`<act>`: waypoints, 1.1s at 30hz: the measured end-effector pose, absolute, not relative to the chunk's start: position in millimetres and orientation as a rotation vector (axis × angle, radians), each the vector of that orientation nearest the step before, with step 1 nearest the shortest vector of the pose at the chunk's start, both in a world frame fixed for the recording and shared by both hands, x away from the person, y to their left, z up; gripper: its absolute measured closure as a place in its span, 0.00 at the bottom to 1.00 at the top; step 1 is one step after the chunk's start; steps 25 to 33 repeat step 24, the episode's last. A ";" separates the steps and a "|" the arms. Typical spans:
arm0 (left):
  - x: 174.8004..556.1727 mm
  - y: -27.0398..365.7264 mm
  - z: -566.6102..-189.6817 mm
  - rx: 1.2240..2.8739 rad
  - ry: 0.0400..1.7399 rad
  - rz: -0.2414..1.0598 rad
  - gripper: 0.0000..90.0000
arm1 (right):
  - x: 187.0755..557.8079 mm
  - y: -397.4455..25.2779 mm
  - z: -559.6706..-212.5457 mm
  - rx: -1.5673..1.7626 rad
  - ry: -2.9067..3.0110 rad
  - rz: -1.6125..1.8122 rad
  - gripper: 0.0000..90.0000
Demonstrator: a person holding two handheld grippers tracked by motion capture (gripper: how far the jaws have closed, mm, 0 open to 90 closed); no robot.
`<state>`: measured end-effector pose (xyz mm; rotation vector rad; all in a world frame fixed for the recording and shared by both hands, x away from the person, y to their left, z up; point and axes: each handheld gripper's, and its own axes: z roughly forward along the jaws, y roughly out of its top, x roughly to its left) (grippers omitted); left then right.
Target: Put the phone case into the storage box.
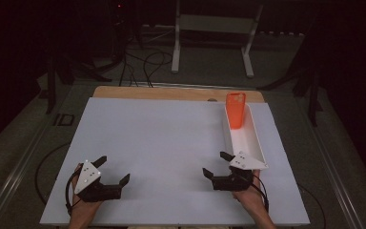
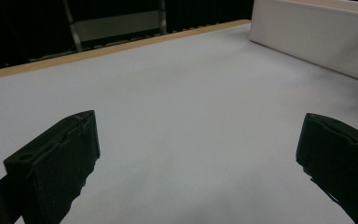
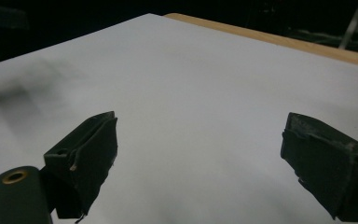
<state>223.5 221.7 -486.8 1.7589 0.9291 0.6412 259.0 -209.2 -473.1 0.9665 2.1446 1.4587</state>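
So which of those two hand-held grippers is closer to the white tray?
The right hand-held gripper: its grey plate sits right at the near end of the white tray that holds the orange cup. The left hand-held gripper is across the table.

A long white rectangular plastic tray [image 1: 255, 136] lies on the right side of the white worktop [image 1: 162, 143], running from near to far. An orange plastic cup [image 1: 235, 110] stands upright in its far end. The right tongs [image 1: 218, 166] are nearest, just beside the tray's near end.

Left tongs [image 1: 115, 169] and right tongs [image 1: 215, 163] both held low, jaws spread wide, pointing inward toward each other
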 end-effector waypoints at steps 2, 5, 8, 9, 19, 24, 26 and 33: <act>223.1 221.4 -486.3 1.760 0.922 0.643 0.00 | 254.9 -212.0 -474.2 0.966 2.136 1.487 0.12; 222.0 219.9 -485.5 1.770 0.911 0.647 0.00 | 248.1 -215.4 -477.0 0.952 2.127 1.504 0.12; 220.9 217.8 -485.2 1.781 0.895 0.649 0.00 | 242.9 -219.2 -479.7 0.946 2.121 1.520 0.12; 220.7 217.3 -485.2 1.784 0.891 0.648 0.00 | 241.7 -220.4 -480.7 0.946 2.125 1.516 0.12; 221.7 214.8 -485.4 1.792 0.885 0.644 0.00 | 235.0 -226.8 -487.0 0.932 2.100 1.535 0.12; 222.8 214.9 -485.4 1.791 0.888 0.644 0.00 | 235.0 -228.8 -487.5 0.926 2.089 1.538 0.12; 222.8 214.9 -485.4 1.791 0.888 0.644 0.00 | 235.0 -228.8 -487.5 0.926 2.089 1.538 0.12; 222.8 214.9 -485.4 1.791 0.888 0.644 0.00 | 235.0 -228.8 -487.5 0.926 2.089 1.538 0.12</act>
